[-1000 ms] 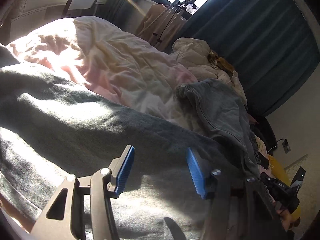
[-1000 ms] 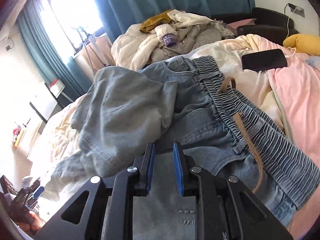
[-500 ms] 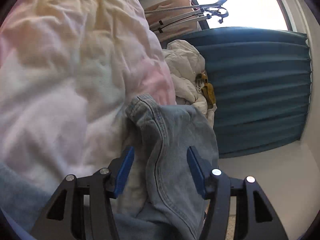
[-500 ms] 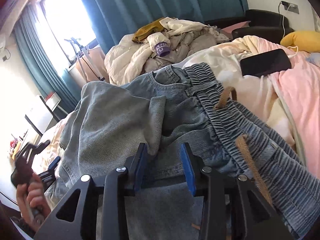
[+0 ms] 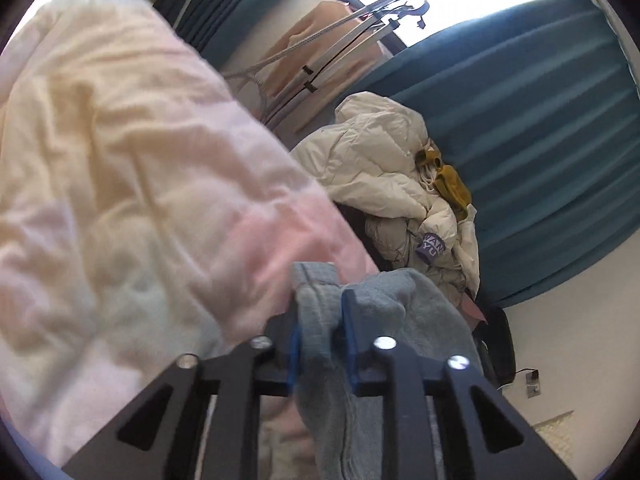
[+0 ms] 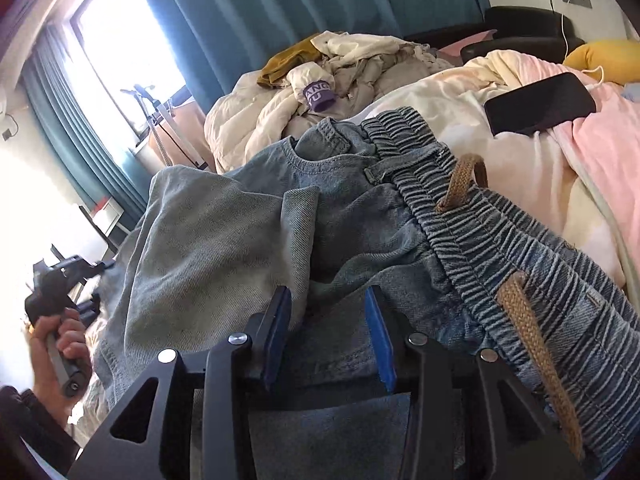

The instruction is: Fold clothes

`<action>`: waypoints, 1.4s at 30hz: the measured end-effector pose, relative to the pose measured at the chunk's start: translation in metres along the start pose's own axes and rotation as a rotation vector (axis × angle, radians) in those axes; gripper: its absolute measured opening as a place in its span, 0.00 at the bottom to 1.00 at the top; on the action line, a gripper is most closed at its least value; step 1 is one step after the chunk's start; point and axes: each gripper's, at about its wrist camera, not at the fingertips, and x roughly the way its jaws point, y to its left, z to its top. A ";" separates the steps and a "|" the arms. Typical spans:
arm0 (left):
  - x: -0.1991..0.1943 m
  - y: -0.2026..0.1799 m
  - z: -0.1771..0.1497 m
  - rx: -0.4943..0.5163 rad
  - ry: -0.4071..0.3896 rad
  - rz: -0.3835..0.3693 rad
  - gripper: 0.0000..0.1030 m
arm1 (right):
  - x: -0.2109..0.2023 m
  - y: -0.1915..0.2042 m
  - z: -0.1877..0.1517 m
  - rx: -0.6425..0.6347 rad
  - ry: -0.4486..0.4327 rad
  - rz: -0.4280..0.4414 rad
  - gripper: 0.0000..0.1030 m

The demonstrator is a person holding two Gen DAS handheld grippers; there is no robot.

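Light blue denim trousers (image 6: 360, 216) with an elastic waistband and a brown drawstring (image 6: 460, 184) lie bunched on the bed. One leg is folded over to the left (image 6: 208, 240). My left gripper (image 5: 320, 312) is shut on a hem edge of the denim (image 5: 316, 280), which hangs down between the blue pads. It also shows in the right wrist view (image 6: 56, 292), held in a hand at the far left. My right gripper (image 6: 328, 320) is open just above the trousers, with denim between and below its pads.
A pink and cream duvet (image 5: 120, 180) covers the bed. A pile of cream jackets and a mustard garment (image 6: 320, 76) lies at the back. A black phone (image 6: 540, 102) lies on the duvet. A yellow pillow (image 6: 608, 56), teal curtains (image 6: 280, 8) and a drying rack (image 5: 352, 28) stand around.
My left gripper has closed on the denim hem that lay between its open pads. My right gripper has opened wide from nearly shut and released the fabric.
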 end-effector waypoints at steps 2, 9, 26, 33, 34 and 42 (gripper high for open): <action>-0.021 -0.012 0.018 0.036 -0.058 0.006 0.10 | 0.000 0.002 -0.001 -0.013 -0.012 -0.004 0.37; -0.133 -0.025 0.097 0.185 -0.272 0.127 0.08 | -0.007 0.012 -0.007 -0.069 -0.052 -0.034 0.37; -0.321 0.156 0.218 0.103 -0.561 0.460 0.08 | 0.011 0.066 -0.030 -0.267 -0.014 -0.121 0.37; -0.354 0.179 0.215 0.201 -0.558 0.313 0.08 | 0.025 0.080 -0.041 -0.317 0.032 -0.123 0.37; -0.359 0.181 0.210 0.222 -0.552 0.315 0.08 | 0.027 0.083 -0.043 -0.325 0.039 -0.123 0.37; -0.350 0.296 0.144 0.039 -0.363 0.475 0.08 | 0.036 0.090 -0.049 -0.348 0.081 -0.113 0.37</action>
